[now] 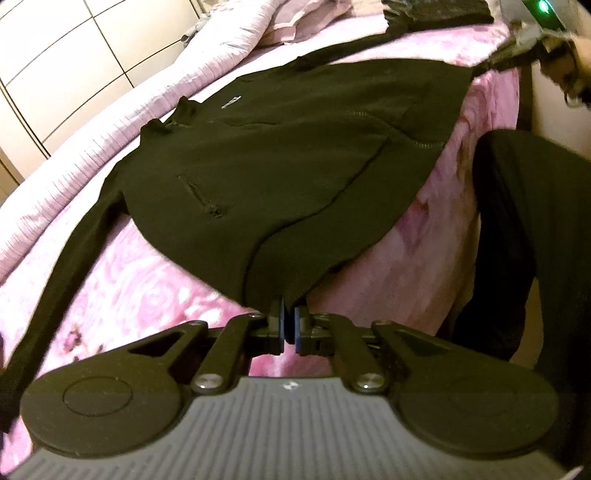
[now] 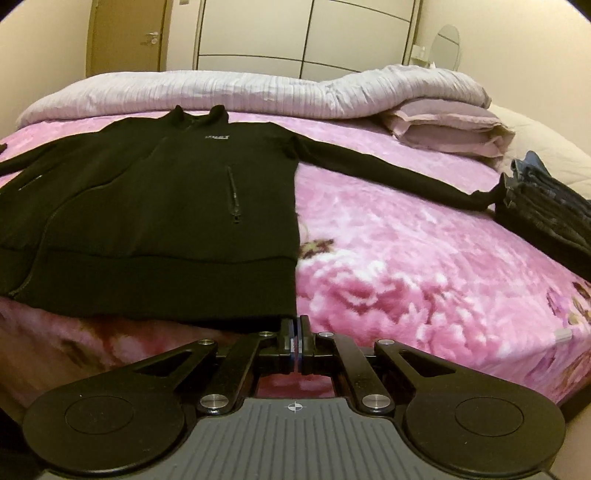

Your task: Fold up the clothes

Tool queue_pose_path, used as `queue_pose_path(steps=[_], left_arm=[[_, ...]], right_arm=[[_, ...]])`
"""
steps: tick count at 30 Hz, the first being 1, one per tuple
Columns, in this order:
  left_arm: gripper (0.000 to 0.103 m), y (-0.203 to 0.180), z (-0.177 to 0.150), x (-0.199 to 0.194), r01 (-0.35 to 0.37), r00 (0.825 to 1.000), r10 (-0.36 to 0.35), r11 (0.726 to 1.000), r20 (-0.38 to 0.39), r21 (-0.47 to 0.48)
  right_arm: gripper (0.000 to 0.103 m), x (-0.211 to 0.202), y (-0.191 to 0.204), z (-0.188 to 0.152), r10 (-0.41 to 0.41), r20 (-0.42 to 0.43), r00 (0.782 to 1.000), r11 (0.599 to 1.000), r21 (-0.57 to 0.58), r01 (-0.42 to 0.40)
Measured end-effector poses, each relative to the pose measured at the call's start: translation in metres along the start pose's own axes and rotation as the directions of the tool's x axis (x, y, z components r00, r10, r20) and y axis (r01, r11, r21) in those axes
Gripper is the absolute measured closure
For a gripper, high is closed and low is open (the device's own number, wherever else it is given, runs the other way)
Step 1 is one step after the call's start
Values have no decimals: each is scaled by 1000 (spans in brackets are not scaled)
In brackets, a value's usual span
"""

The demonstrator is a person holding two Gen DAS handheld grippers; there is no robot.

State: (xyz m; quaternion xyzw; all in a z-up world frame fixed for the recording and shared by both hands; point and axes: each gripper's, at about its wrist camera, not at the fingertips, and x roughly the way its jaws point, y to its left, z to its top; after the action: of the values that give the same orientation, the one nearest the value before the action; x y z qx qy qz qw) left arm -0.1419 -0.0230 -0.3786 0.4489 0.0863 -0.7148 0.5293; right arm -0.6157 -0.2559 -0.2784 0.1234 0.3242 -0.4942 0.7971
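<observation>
A black zip jacket [image 2: 155, 206] lies front up on the pink floral blanket [image 2: 406, 258], its sleeves spread out to both sides. My right gripper [image 2: 297, 328] is shut on the hem's right corner at the bed's near edge. In the left wrist view the same jacket [image 1: 280, 155] runs away from my left gripper [image 1: 290, 317], which is shut on the hem's other corner. The right gripper [image 1: 498, 59] shows blurred at the top right, where the far hem corner is drawn to a point.
A lilac quilt [image 2: 221, 92] and a pillow [image 2: 450, 125] lie along the bed's far side. Folded jeans [image 2: 546, 199] sit at the right, touching a sleeve cuff. A person's dark-clad leg [image 1: 524, 240] stands beside the bed. Wardrobe doors [image 2: 258, 33] are behind.
</observation>
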Motion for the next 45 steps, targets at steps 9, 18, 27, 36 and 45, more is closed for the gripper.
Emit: queue_pose_path(steps=[9, 18, 27, 36, 45], left_arm=[[97, 2, -14, -9, -25, 999, 24, 1000, -27, -16], [80, 23, -22, -36, -102, 995, 96, 973, -41, -205], [21, 37, 5, -61, -197, 976, 214, 840, -25, -506], [16, 56, 44, -70, -135, 983, 181, 815, 25, -564], [16, 55, 43, -80, -128, 974, 214, 785, 71, -606]], right_arm=[[101, -21, 3, -1, -40, -45, 998, 998, 39, 41], [36, -38, 25, 36, 55, 7, 998, 993, 108, -55], [29, -24, 63, 94, 250, -91, 964, 960, 152, -234], [27, -62, 64, 107, 170, -128, 977, 969, 200, -143], [25, -85, 94, 102, 154, -178, 972, 980, 154, -127]])
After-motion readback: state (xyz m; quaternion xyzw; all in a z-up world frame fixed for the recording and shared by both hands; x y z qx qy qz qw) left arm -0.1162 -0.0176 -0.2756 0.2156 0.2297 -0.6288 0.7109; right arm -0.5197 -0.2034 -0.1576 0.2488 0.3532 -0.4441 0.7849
